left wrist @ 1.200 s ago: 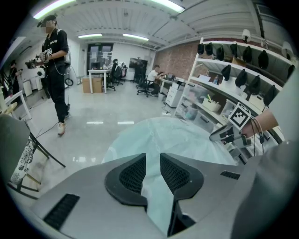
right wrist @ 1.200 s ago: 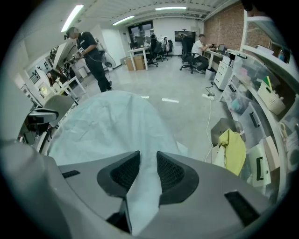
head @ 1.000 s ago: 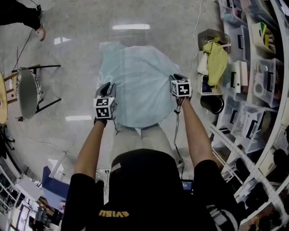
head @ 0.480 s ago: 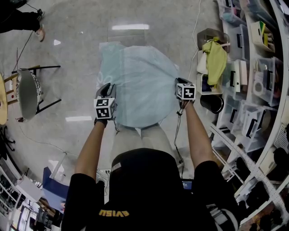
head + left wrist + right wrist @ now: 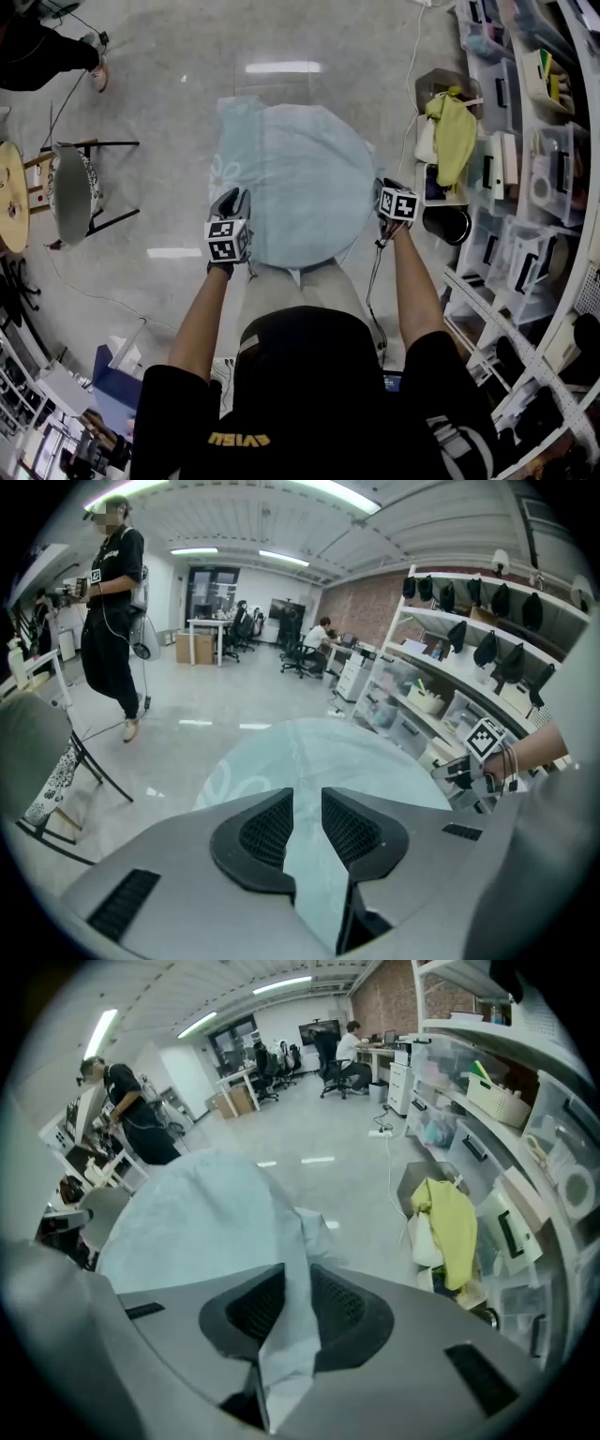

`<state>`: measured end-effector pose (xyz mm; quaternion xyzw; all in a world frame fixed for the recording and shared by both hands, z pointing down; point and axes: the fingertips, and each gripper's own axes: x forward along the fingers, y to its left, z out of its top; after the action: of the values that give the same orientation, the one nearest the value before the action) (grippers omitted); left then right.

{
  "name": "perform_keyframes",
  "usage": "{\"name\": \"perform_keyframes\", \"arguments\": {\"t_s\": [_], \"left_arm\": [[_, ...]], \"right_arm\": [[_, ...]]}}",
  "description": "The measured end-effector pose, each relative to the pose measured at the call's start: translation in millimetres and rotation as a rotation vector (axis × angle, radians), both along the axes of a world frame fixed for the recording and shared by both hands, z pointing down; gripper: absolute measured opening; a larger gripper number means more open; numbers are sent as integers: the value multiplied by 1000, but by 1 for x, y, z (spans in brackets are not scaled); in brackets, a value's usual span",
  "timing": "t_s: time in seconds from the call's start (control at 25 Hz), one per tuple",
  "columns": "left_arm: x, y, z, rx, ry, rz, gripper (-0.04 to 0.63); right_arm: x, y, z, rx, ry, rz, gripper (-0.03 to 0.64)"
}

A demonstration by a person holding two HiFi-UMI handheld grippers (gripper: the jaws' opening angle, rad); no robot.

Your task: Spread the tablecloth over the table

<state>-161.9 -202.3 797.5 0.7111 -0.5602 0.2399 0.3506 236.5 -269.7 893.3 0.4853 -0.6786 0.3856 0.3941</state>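
Left gripper (image 5: 232,198) at near-left rim of the cloth, jaws standing apart, pads pressing nothing; in left gripper view only a strip of the pale blue thin fabric tablecloth (image 5: 323,747) shows through the gap. Well off to its left on the glossy grey floor (image 5: 169,94): grey-seated chair with black legs (image 5: 70,192). Tablecloth lies over the round table and covers the whole top, so no tabletop shows. It is mostly flat, with a faint white leaf print near its left side and a squarish flap hanging past the far-left rim. Its near edge ends right by the person's pale trousers (image 5: 300,286). Right gripper (image 5: 384,186) at right rim of the cloth, pointing steeply down. Its jaws are opening, with a bunched upright fold of the tablecloth's edge between them in right gripper view, pads not clamping it. Right of that, near: yellow-green rag (image 5: 453,131) draped over a white container, black round bin (image 5: 441,223) below it, then white shelving with clear plastic boxes (image 5: 534,150) along the right edge
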Motion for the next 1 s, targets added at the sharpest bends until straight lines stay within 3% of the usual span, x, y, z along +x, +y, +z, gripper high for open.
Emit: {"name": "perform_keyframes", "arguments": {"t_s": [0.08, 0.28, 0.44, 0.6, 0.76, 0.88, 1.0], "left_arm": [[4, 9, -9, 7, -7, -21, 107], [21, 45, -46, 45, -1, -65, 107], [43, 80, -84, 89, 1, -2, 104], [58, 109, -121, 155, 26, 93, 93], [65, 144, -154, 257, 38, 189, 89], [49, 167, -173, 331, 17, 193, 83], [29, 203, -186, 360, 51, 125, 80]], "right_arm": [[9, 5, -7, 16, 59, -60, 24], [0, 31, -69, 154, -19, -167, 6], [-8, 61, -116, 224, -70, -137, 6], [-28, 89, -161, 304, -154, -6, 6], [-71, 128, -237, 469, -214, 35, 6], [-109, 164, -287, 568, -223, -3, 6], [-133, 202, -337, 664, -221, -47, 6]]}}
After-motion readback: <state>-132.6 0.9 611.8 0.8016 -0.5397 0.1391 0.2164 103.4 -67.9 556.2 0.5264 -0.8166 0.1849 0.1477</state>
